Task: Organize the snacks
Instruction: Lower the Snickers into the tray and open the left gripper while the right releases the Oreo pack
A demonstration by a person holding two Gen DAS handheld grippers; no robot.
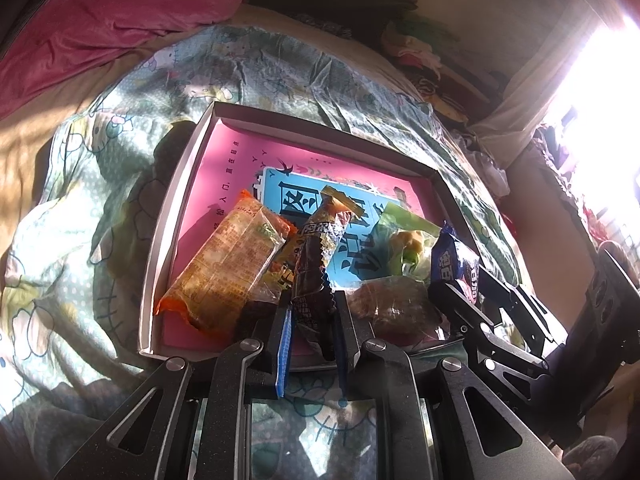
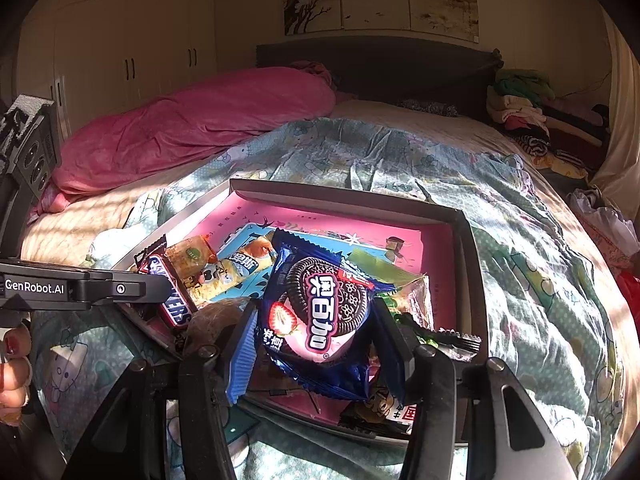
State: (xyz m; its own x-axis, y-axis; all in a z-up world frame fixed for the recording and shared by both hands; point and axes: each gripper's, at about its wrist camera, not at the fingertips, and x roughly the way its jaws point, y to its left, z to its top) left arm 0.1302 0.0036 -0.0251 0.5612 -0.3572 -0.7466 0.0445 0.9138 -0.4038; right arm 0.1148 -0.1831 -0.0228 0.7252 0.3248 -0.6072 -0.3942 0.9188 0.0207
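Gripping a brown chocolate bar (image 1: pixel 316 276) at the box's (image 1: pixel 172 216) near edge, the left gripper (image 1: pixel 312 320) is clamped narrow; rightward, the right gripper (image 2: pixel 316 344) pinches the blue Oreo packet (image 2: pixel 320 312). Sorting underway; next, placing each likely needs separate clear spots.

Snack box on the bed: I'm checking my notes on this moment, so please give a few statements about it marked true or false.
1. The left gripper is shut on a Snickers bar. True.
2. The right gripper holds an orange packet. False: it holds a blue Oreo packet.
3. The box has a pink floor. True.
4. The box sits on a wooden table. False: it sits on a patterned bed cover.
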